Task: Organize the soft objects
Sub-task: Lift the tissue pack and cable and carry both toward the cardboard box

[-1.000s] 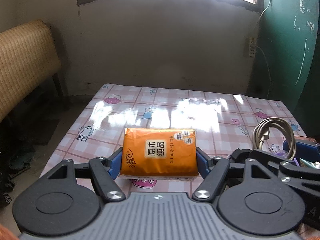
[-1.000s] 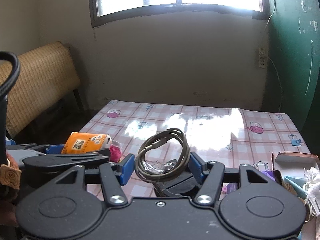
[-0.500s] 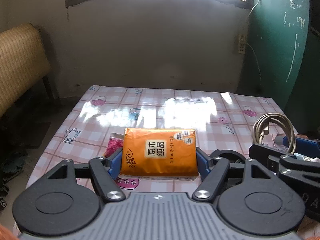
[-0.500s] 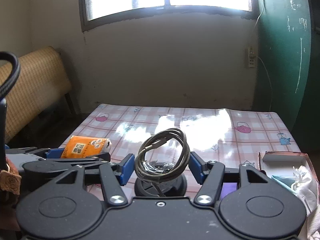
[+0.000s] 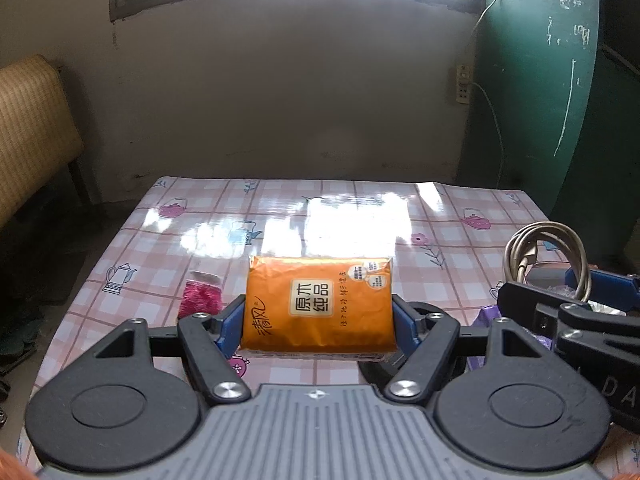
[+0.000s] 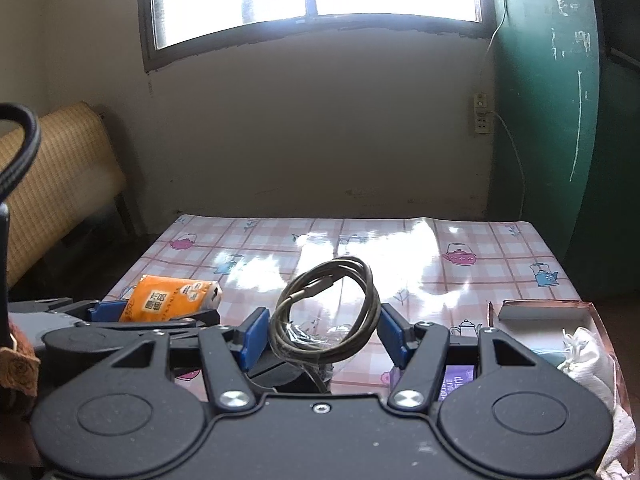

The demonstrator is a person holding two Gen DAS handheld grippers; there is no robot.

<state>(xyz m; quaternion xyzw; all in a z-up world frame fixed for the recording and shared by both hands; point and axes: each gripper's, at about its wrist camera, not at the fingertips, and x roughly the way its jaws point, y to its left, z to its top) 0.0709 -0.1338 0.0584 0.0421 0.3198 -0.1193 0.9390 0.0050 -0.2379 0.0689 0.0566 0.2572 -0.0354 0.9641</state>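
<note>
An orange tissue pack (image 5: 320, 304) sits squeezed between the blue pads of my left gripper (image 5: 318, 326), held just above the checked tablecloth (image 5: 280, 216). My right gripper (image 6: 322, 336) is shut on a coiled grey cable (image 6: 326, 312) in clear wrap, also lifted off the table. In the left wrist view the right gripper (image 5: 568, 292) and its cable (image 5: 544, 256) show at the right edge. From the right wrist view, the left gripper (image 6: 160, 312) and its tissue pack (image 6: 172, 298) are at the left.
A pink fluffy item (image 5: 202, 294) lies on the table left of the pack. A box (image 6: 544, 308) with a white cloth (image 6: 580, 344) stands at the right, a purple packet (image 6: 456, 384) beside it. A woven bench (image 6: 60, 184) stands off the table's left.
Both grippers have shifted right over the table with their loads. The pink fluffy item has come out from behind the tissue pack. Neither grip has changed.
</note>
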